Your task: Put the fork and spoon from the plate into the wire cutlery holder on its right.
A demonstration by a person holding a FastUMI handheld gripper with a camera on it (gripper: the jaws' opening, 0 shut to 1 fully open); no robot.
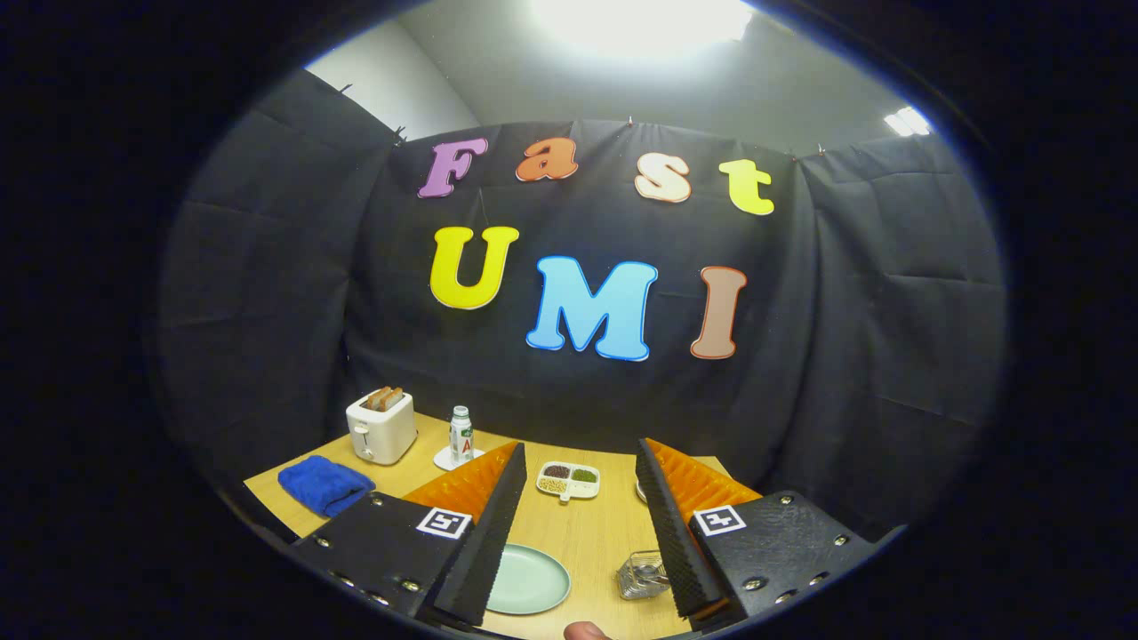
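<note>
I've got the gripper held high over the bench, jaws wide apart w/ nothing between them, tilted so I'm looking mostly at the booth wall.

The plate sits low between the fingers, close to the left one, which hides part of its edge. What I can see of the plate is bare: no fork or spoon on that part. The wire cutlery holder is just right of the plate, tucked against the right finger, and there's sth metallic inside it. Prob cutlery, but too small to tell fork from spoon.

So plate and holder both lie below and near the fingers, holder closer to the right one. That fits the cutlery being in the holder already, though I can't confirm both pieces. No long axis to read.

Beyond the fingers: a divided snack dish, bottle, toaster, blue towel.
</note>
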